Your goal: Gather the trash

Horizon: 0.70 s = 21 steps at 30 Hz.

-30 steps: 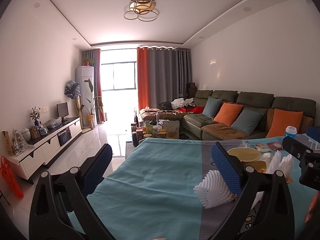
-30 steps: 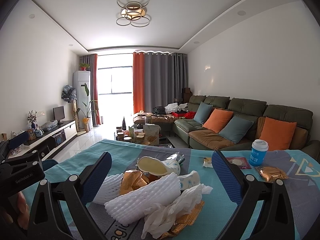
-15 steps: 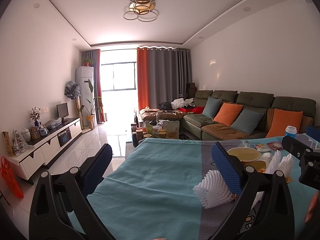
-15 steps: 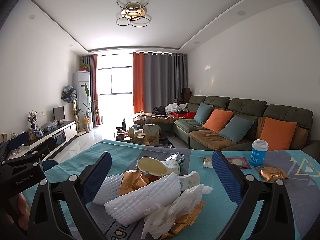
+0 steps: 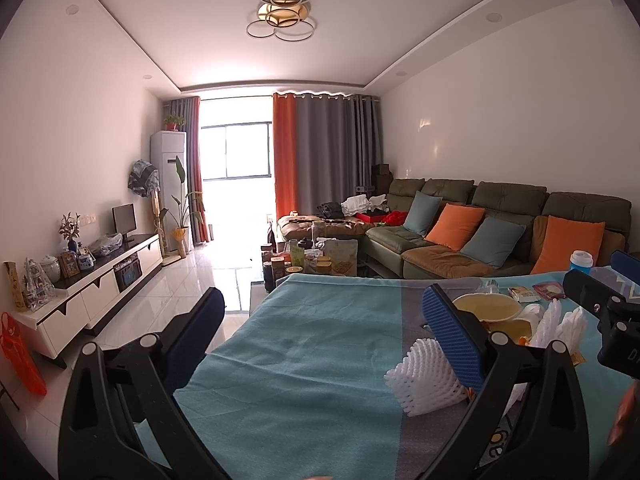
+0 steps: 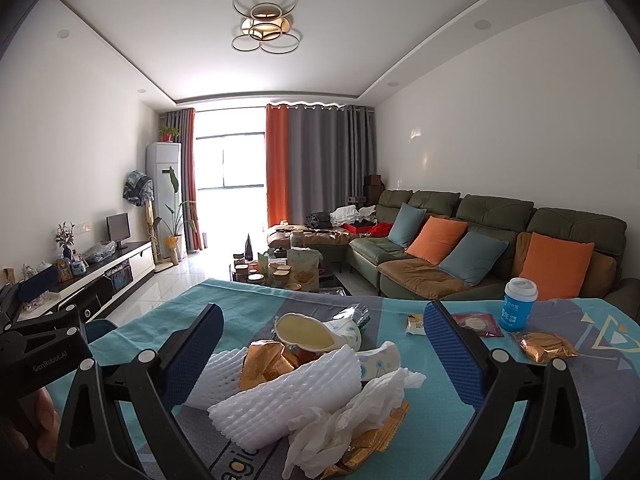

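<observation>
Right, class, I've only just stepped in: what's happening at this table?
A person holds a pair of tongs in each hand over a table with a teal cloth. Both are open and empty. The right tongs frame a trash heap: white foam fruit nets, crumpled tissue, gold wrappers and a squashed paper cup. The left tongs hang over bare cloth beside it. Nothing is picked up yet.

I look down a living room with plain white walls [image 5: 72, 128] and a glossy pale tiled floor [image 5: 192, 280]. Daylight floods through a far window [image 5: 236, 152] flanked by orange and grey curtains [image 5: 320, 152]. A dark green sofa [image 6: 496, 232] lines the right; a ringed ceiling lamp [image 5: 284, 12] glows overhead.
</observation>
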{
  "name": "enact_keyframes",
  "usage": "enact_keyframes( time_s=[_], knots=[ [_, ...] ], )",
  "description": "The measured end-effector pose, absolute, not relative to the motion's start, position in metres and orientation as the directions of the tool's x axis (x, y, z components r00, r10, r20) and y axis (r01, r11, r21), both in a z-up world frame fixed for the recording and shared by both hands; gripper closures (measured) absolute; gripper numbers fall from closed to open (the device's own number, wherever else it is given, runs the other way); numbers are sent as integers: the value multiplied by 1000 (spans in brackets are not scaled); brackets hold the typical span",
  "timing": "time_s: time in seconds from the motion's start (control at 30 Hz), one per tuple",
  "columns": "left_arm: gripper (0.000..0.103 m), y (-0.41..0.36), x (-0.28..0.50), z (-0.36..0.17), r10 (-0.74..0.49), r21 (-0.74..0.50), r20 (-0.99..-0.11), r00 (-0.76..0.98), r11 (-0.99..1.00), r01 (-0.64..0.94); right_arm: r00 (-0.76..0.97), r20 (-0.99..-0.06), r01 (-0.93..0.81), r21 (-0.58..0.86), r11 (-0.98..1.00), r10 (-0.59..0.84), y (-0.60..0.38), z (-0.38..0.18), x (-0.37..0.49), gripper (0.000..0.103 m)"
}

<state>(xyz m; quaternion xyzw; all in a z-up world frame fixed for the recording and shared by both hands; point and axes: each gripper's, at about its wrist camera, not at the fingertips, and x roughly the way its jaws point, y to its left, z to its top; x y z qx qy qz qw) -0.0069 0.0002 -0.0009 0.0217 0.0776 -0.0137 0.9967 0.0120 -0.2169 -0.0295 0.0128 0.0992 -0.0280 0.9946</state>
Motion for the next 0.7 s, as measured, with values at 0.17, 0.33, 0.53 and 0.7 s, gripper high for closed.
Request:
enact_keyframes(
  time_s=[0.17, 0.33, 0.53, 0.7],
  knots=[
    [6, 0, -7, -1, -25, 42, -157, 987, 999, 32, 979, -199, 56, 22, 998, -51, -217, -30, 12, 6],
    [6, 2, -6, -3, -28, 41, -166, 986, 999, 35, 978, -202, 55, 23, 998, -49, -218, -31, 12, 6],
    [6, 4, -4, -3, -37, 44, -182, 983, 998, 46, 976, -214, 54, 27, 998, -46, -221, -35, 14, 6],
    [6, 3, -2, -6, -100, 40, -219, 971, 993, 111, 972, -231, 60, 31, 998, -51, -224, -35, 14, 6]
  ],
)
